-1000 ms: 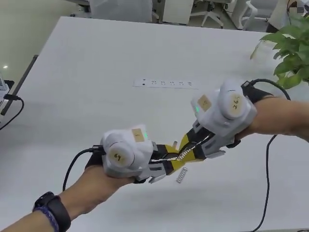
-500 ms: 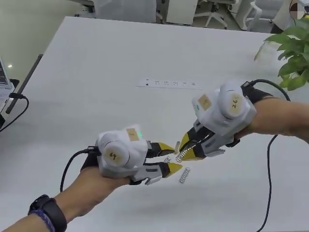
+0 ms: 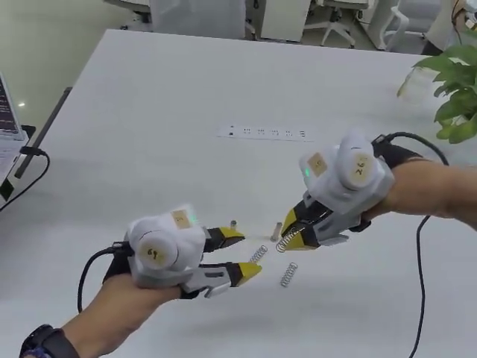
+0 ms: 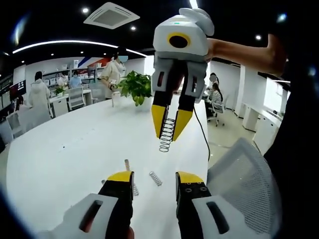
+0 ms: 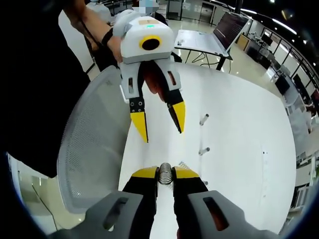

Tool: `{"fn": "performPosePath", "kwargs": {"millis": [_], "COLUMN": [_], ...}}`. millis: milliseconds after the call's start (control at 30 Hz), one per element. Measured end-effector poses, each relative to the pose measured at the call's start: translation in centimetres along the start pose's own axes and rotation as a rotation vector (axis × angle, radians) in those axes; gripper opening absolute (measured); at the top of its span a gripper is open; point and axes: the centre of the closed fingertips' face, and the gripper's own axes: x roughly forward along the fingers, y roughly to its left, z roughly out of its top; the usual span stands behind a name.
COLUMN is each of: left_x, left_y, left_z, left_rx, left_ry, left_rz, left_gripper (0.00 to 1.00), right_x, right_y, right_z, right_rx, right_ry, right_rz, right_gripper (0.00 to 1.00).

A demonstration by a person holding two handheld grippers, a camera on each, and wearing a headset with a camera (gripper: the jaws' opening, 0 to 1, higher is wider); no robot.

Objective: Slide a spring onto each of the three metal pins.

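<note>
White office table (image 3: 149, 112): R gripper (image 3: 288, 233) clamped a spring (image 5: 165, 174) end-out, prob. to thread a pin (image 3: 276, 230); L gripper (image 3: 246, 253) gaped empty, giving room.

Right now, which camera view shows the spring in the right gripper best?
The left gripper view: the spring shows at full length between the yellow jaws of the right gripper. The right gripper view shows it end-on, pinched at the tips. The head view shows it small, partly hidden by the jaws.
</note>
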Motion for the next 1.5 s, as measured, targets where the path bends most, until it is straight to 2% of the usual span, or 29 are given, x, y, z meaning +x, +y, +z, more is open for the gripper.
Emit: {"fn": "performPosePath", "kwargs": {"millis": [333, 500, 700, 900, 1067, 1233, 1500], "left_x": [-3.3, -5.4, -7.9, -10.1, -11.5, -12.5, -13.8], "left_y": [2.9, 4.6, 6.1, 7.2, 7.8, 8.1, 8.4], "left_z": [-2.3, -3.5, -5.2, -6.4, -7.0, -7.3, -7.7], "left_rx": [-0.055, -0.089, -0.123, -0.157, -0.179, -0.192, -0.211], "left_ry": [0.02, 0.027, 0.046, 0.051, 0.05, 0.044, 0.039], "left_rz": [0.112, 0.18, 0.248, 0.308, 0.349, 0.373, 0.409], "left_gripper": [0.38, 0.44, 0.5, 0.54, 0.57, 0.59, 0.62], "right_x": [1.0, 1.7, 2.9, 4.0, 5.1, 6.3, 8.1], "right_y": [-1.3, -2.1, -3.1, -3.9, -4.5, -4.9, -6.8], "right_z": [0.0, 0.1, 0.4, 1.0, 1.6, 2.1, 3.2], "right_rx": [0.013, 0.016, 0.019, 0.018, 0.017, 0.015, 0.017], "right_ry": [0.003, 0.008, 0.011, 0.008, 0.006, 0.009, 0.02], "right_rz": [-0.016, -0.026, -0.031, -0.021, -0.01, 0.002, -0.009], "right_gripper": [0.08, 0.08, 0.08, 0.08, 0.08, 0.08, 0.08]}}
